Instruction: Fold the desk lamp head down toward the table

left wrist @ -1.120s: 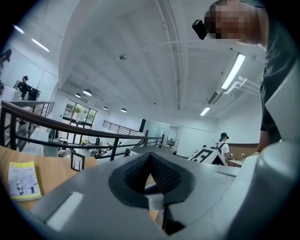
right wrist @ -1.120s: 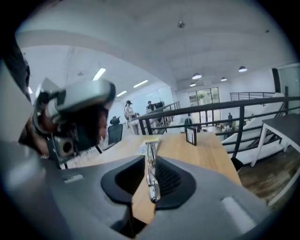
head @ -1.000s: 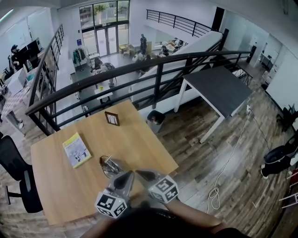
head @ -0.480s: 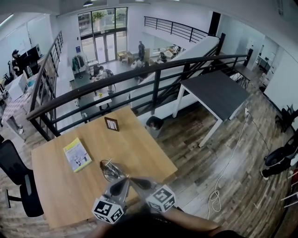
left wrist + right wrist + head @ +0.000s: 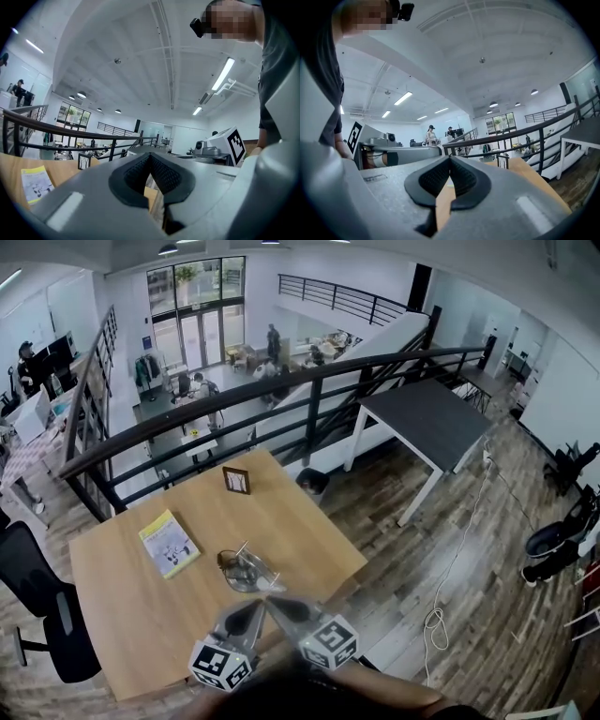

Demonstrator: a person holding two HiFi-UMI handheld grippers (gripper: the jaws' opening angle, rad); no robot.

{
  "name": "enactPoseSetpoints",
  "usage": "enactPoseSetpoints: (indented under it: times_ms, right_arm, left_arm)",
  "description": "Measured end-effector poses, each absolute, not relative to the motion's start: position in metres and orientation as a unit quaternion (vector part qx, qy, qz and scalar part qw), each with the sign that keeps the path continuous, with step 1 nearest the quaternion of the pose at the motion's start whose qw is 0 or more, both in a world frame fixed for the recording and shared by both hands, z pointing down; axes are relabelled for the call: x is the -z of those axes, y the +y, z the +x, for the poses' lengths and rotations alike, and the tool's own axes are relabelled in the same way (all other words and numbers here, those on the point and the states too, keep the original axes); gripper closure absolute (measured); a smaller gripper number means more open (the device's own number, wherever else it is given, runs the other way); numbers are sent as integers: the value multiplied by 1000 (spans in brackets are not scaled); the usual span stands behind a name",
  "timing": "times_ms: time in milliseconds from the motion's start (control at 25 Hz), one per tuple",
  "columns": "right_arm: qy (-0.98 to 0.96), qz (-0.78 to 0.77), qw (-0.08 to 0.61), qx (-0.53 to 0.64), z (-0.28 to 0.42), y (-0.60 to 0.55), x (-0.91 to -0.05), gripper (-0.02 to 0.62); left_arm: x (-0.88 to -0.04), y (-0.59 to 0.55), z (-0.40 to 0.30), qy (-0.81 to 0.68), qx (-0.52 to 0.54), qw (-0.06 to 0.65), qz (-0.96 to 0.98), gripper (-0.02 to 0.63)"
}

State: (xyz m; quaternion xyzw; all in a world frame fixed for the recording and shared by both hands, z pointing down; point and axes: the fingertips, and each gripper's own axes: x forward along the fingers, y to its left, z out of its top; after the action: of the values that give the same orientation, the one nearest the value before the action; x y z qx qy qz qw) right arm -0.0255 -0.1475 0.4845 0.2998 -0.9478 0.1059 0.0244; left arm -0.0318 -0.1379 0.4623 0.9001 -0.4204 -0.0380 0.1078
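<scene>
The desk lamp [image 5: 246, 570] sits on the wooden table [image 5: 131, 615], a grey round base with thin metal arms lying low over it. Just short of it, at the table's near edge, my left gripper [image 5: 251, 608] and right gripper [image 5: 277, 604] point toward the lamp with their tips almost touching each other. Neither touches the lamp. In the left gripper view the left gripper [image 5: 150, 157] has its dark pads pressed together with nothing between them. The right gripper [image 5: 450, 159] looks the same in the right gripper view, shut and empty.
A yellow booklet [image 5: 169, 542] lies left of the lamp, and a small picture frame [image 5: 236, 480] stands at the table's far edge. A black railing [image 5: 281, 381] runs behind the table over a drop. A black office chair [image 5: 37, 606] stands at the left.
Both grippers have slid a little back from the lamp and their tips have come closer together. The lamp, booklet and frame have not moved on the table.
</scene>
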Motion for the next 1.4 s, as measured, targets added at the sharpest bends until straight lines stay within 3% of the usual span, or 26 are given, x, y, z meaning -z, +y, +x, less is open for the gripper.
enactPoseSetpoints:
  times_ms: [720, 1080, 1400]
  right_arm:
    - [-923, 372, 23, -90, -88, 3, -488, 592]
    - [-925, 376, 20, -57, -69, 40, -471, 592]
    - [-929, 365, 24, -56, -6, 101, -480, 592]
  left_arm:
    - [-475, 6, -112, -379, 37, 121, 917, 604]
    - [-461, 37, -91, -381, 46, 105, 918, 604]
    - [-462, 96, -23, -391, 49, 98, 914, 604]
